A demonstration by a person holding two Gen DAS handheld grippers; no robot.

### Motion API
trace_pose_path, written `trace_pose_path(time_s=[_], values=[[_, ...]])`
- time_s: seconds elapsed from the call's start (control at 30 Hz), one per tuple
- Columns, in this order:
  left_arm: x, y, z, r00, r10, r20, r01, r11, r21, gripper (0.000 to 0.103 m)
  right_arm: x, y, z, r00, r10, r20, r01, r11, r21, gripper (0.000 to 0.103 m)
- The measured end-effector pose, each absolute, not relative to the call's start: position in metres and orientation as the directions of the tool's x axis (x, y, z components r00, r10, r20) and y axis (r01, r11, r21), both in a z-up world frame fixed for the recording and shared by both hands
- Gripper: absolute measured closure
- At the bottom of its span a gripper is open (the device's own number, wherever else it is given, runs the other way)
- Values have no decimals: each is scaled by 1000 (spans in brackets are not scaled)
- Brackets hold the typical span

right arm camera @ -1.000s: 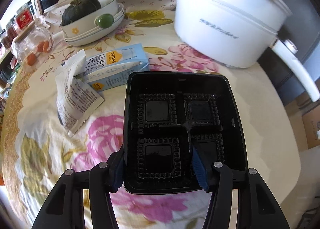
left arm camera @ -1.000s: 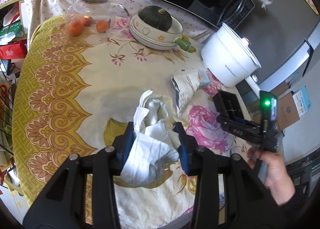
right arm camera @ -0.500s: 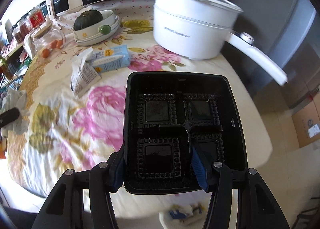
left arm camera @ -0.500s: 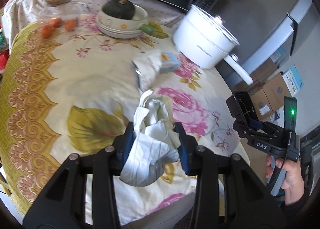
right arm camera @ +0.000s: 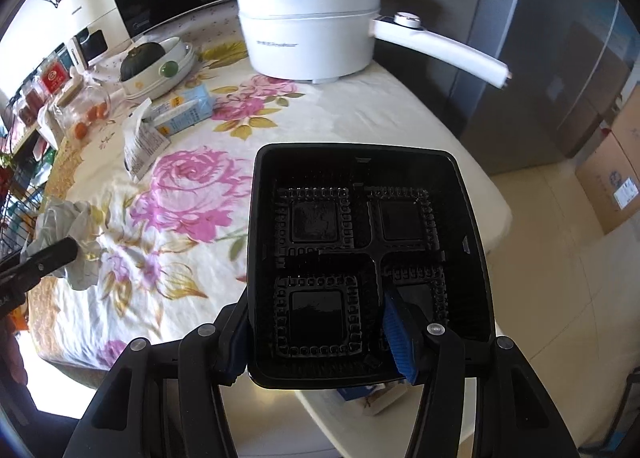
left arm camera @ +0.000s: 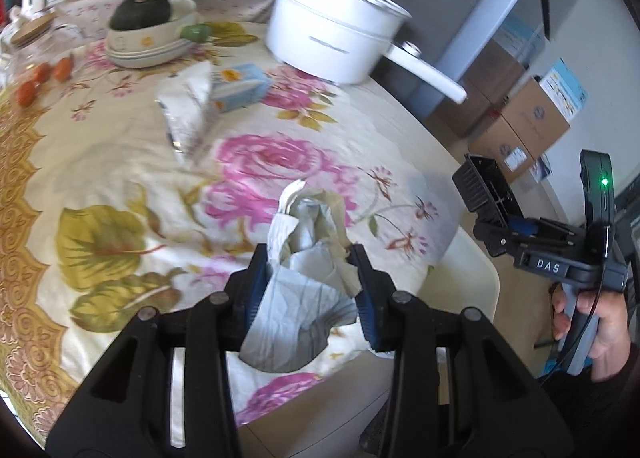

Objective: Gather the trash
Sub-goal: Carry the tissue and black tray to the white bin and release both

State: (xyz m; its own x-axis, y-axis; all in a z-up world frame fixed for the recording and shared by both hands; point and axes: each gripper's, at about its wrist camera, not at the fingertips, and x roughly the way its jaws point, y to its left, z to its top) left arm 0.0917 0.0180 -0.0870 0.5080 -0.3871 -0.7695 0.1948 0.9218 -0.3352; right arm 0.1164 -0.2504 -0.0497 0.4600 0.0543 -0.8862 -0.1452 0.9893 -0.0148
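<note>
My left gripper is shut on a crumpled white paper wad, held above the flowered tablecloth near the table's front right edge. My right gripper is shut on a black plastic tray with four square wells, held past the table's edge. The left wrist view shows the tray tilted at the far right, with a hand on the handle. A crinkled wrapper and a blue carton lie on the cloth. In the right wrist view the wad is at the far left.
A white pot with a long handle stands at the back right of the table. Stacked bowls holding a dark squash and a glass jar of small orange fruit are at the back left. Cardboard boxes sit on the floor. A pale rounded object lies below the table edge.
Both grippers have carried their loads to the right, toward the table's edge. The black tray has risen and now hangs beyond the edge; the paper wad is over the pink flowers.
</note>
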Motion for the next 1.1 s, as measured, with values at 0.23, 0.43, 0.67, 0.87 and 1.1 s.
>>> trace_pose_path(time_s=[0.23, 0.43, 0.67, 0.87, 1.1], values=[[92, -28, -95, 471, -419, -776, 271, 906, -325, 61, 102, -305, -64, 419, 29, -908, -80, 997, -5, 45], [90, -74, -100, 440, -473, -763, 356, 872, -335, 61, 86, -345, -79, 382, -12, -924, -41, 999, -30, 45], [85, -135, -110, 374, -524, -765, 459, 822, -338, 61, 65, -385, -86, 370, -37, -928, 5, 999, -38, 45], [80, -174, -120, 335, -541, -771, 534, 784, -318, 61, 56, -404, -87, 365, -45, -930, 29, 999, -37, 44], [77, -195, -128, 337, -532, -777, 587, 764, -269, 61, 49, -415, -87, 368, -48, -929, 39, 999, -36, 44]])
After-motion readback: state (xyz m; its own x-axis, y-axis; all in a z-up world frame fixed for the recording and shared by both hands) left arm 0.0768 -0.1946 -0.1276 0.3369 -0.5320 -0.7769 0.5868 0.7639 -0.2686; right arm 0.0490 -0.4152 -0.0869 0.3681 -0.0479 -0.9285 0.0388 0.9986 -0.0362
